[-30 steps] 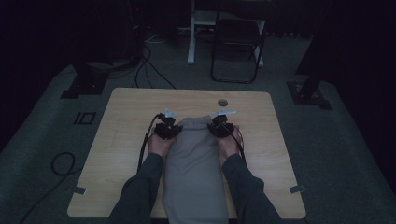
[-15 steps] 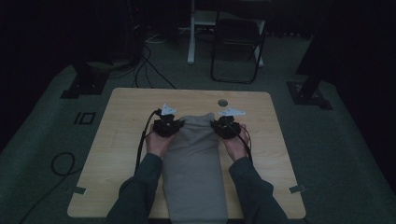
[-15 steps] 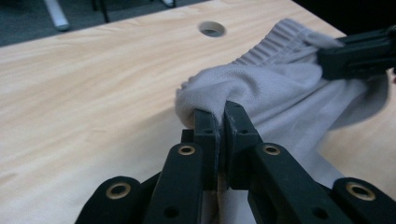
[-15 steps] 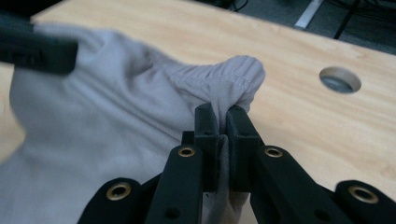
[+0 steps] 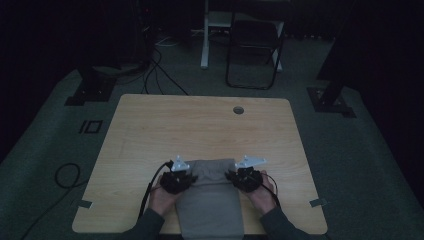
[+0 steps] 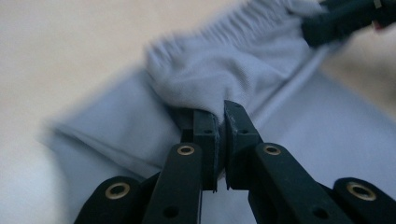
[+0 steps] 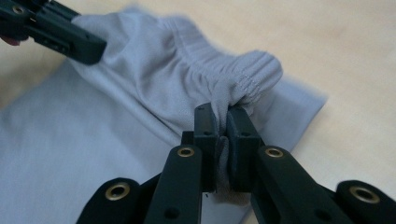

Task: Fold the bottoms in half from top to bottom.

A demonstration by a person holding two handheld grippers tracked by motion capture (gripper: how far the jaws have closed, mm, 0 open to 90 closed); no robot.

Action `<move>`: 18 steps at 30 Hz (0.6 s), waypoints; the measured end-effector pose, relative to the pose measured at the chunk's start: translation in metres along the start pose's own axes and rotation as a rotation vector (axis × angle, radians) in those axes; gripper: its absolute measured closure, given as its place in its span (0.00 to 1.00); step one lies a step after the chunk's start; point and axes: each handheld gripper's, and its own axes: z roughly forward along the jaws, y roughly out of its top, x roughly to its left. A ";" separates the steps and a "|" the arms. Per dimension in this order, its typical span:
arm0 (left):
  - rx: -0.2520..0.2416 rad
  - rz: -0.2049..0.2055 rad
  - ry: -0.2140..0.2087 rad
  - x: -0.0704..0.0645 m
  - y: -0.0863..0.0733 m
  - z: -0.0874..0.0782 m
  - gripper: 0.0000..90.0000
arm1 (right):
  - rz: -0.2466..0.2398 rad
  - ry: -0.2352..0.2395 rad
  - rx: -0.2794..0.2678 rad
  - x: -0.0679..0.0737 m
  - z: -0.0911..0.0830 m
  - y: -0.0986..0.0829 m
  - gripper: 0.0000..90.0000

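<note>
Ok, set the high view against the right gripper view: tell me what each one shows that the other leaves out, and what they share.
High view alone: the whole wooden table with its round hole, the person's hands and sleeves, a folding chair and cables on the floor.

Right gripper view alone: the right gripper with its jaws shut on the gathered elastic waistband, and the ribbed stitching there.

Both: the grey garment lying on the table, pinched at its far edge by both grippers; the left gripper appears at the upper left of the right gripper view.
</note>
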 end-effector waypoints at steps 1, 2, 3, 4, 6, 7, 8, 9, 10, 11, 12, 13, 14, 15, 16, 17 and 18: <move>0.019 0.003 -0.008 -0.002 -0.006 0.004 0.94 | -0.014 0.002 0.025 0.004 0.002 -0.006 0.95; 0.038 0.008 -0.007 -0.004 -0.012 0.008 0.94 | -0.021 0.004 0.049 0.007 0.005 -0.011 0.95; 0.008 -0.001 -0.009 -0.005 -0.016 0.007 0.94 | -0.033 0.007 0.066 0.010 0.007 -0.015 0.94; 0.006 -0.012 -0.014 -0.004 -0.017 0.006 0.94 | -0.043 0.006 0.083 0.013 0.010 -0.018 0.94; 0.006 0.001 -0.008 -0.004 -0.017 0.006 0.94 | -0.046 0.007 0.080 0.014 0.012 -0.020 0.94; 0.002 0.011 0.000 -0.004 -0.017 0.007 0.94 | -0.046 0.006 0.086 0.014 0.012 -0.019 0.94; 0.002 0.018 0.010 -0.004 -0.017 0.007 0.94 | -0.049 0.003 0.089 0.014 0.014 -0.017 0.94; 0.004 0.030 0.024 -0.002 -0.015 0.008 0.94 | -0.052 -0.001 0.089 0.013 0.015 -0.016 0.94; 0.004 0.039 0.037 -0.001 -0.013 0.009 0.94 | -0.054 -0.005 0.086 0.013 0.017 -0.014 0.94; 0.003 0.047 0.051 0.002 -0.011 0.011 0.94 | -0.051 -0.010 0.083 0.012 0.020 -0.012 0.94; -0.001 0.050 0.060 0.007 -0.008 0.013 0.94 | -0.051 -0.015 0.080 0.010 0.022 -0.010 0.94; -0.007 0.053 0.070 0.012 -0.005 0.015 0.94 | -0.048 -0.021 0.079 0.008 0.025 -0.007 0.94; -0.013 0.050 0.072 0.017 -0.001 0.018 0.94 | -0.045 -0.031 0.077 0.007 0.029 -0.003 0.94; -0.009 0.052 0.076 0.024 0.004 0.021 0.94 | -0.044 -0.043 0.080 0.005 0.033 0.001 0.94; -0.007 0.056 0.087 0.030 0.010 0.024 0.94 | -0.046 -0.058 0.081 0.003 0.037 0.005 0.94; -0.007 0.056 0.087 0.030 0.010 0.024 0.94 | -0.046 -0.058 0.081 0.003 0.037 0.005 0.94; -0.009 0.066 0.108 0.044 0.021 0.032 0.94 | -0.050 -0.069 0.081 -0.001 0.041 0.010 0.94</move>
